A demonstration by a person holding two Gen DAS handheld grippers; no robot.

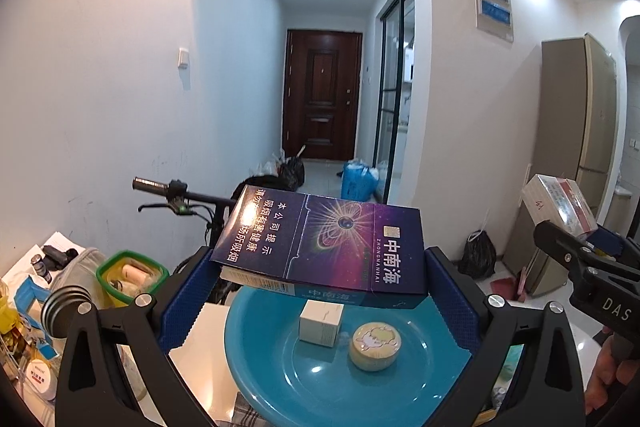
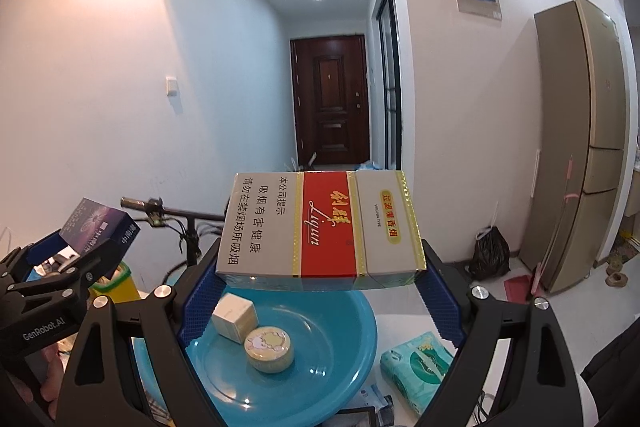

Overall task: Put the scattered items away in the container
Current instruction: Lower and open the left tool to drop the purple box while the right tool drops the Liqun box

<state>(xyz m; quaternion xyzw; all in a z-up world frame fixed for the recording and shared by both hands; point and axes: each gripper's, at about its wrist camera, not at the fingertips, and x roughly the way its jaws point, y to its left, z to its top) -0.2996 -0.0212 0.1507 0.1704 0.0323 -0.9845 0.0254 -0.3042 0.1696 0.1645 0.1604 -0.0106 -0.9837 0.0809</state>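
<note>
Blue textured pads of the left gripper (image 1: 320, 291) press on both short ends of a dark blue and purple cardboard cigarette carton (image 1: 320, 243), which lies flat between them, above the far rim of the round teal plastic basin (image 1: 432, 383). The right gripper (image 2: 320, 287) is likewise clamped, jaws wide, on a white, red and gold cardboard cigarette carton (image 2: 320, 227), held flat over the far edge of the same basin, right of the other carton. Inside the basin lie a small white cardboard box (image 1: 322, 323) and, just to its right and nearer, a round pale yellow tin (image 1: 375, 345) with a cartoon lid; the two sit close together, whether touching is unclear. On the white tabletop (image 2: 404, 327) right of the basin lies a green tissue packet (image 2: 416, 363). To the left stand a green-rimmed plastic container (image 1: 132, 277) and a clutter of small boxes and jars. Beyond the table, a bicycle handlebar (image 1: 176, 193) reaches across in front of the white wall, and a dark brown door (image 1: 322, 95) closes the far hallway.
</note>
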